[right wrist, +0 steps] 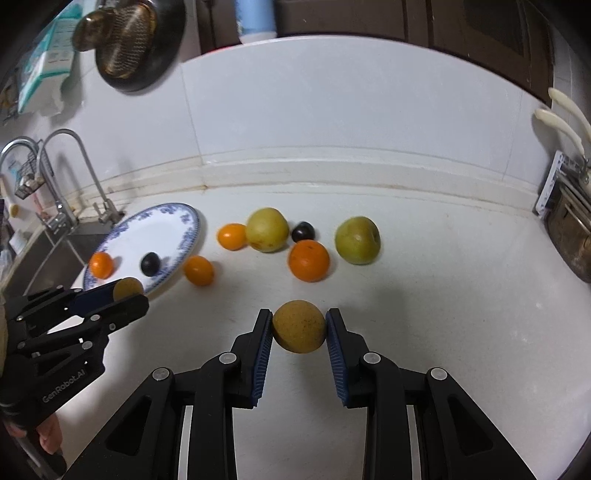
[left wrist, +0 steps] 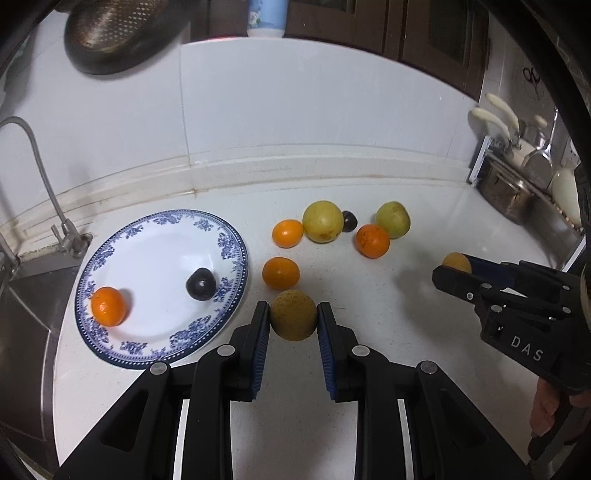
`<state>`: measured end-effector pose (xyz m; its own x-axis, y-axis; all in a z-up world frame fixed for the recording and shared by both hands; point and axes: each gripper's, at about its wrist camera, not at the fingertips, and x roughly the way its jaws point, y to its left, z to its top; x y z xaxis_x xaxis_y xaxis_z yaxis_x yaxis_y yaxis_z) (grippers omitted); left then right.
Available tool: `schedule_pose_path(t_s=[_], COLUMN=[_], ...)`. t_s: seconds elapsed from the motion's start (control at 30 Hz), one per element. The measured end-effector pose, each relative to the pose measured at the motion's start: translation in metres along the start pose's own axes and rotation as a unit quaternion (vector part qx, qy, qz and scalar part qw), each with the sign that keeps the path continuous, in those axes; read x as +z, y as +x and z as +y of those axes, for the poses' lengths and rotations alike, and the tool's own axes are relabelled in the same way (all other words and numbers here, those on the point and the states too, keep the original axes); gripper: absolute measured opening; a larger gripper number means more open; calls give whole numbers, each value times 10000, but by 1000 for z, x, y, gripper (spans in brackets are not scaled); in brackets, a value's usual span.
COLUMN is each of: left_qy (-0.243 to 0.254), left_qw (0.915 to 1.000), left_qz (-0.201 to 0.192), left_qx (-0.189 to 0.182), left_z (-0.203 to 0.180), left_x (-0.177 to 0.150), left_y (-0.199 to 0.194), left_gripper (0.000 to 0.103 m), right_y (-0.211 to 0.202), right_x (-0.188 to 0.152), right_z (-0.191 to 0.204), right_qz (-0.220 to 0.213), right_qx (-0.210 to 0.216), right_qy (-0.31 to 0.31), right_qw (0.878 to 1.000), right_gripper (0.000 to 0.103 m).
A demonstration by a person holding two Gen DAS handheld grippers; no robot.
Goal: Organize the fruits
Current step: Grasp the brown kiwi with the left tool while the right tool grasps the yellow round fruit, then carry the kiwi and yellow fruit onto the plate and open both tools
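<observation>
Domestic kitchen. A white countertop (right wrist: pixel 424 332) meets a white tiled wall (right wrist: pixel 332 110), with a steel sink (right wrist: pixel 55 251) and curved faucets (right wrist: pixel 70 173) at the left, a perforated metal colander (right wrist: pixel 129 40) hanging at the far left, and dark wooden cabinets (right wrist: pixel 443 26) above. At the right stands a metal rack (left wrist: pixel 517 184) with cream-handled utensils (left wrist: pixel 495 114), while a blue-patterned plate (left wrist: pixel 155 236) and loose fruit (right wrist: pixel 308 260) lie on the counter.

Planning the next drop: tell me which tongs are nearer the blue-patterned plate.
Left. The left tongs sit just off the plate edge, gripping a brown fruit; the right tongs hold another brown fruit farther right.
</observation>
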<state>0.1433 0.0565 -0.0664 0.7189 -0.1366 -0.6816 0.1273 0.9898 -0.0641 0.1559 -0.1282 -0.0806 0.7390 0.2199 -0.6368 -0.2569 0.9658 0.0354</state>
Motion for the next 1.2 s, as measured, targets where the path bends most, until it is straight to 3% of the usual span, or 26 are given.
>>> schedule_pose_path(t_s=[0.73,1.2], left_qy=[-27,11], left_qw=[9972,9965], left_qz=[-736,-784], left_qx=[96,285], left_z=[48,96], left_x=[3,10], left_y=[-71,-68], left_gripper=[26,26], right_y=[-46,-29], right_x=[20,44], right_z=[71,119], right_qz=[-646,-718], right_qx=[543,796], right_qy=[-278,-453], right_qw=[9960,9932], right_gripper=[31,31])
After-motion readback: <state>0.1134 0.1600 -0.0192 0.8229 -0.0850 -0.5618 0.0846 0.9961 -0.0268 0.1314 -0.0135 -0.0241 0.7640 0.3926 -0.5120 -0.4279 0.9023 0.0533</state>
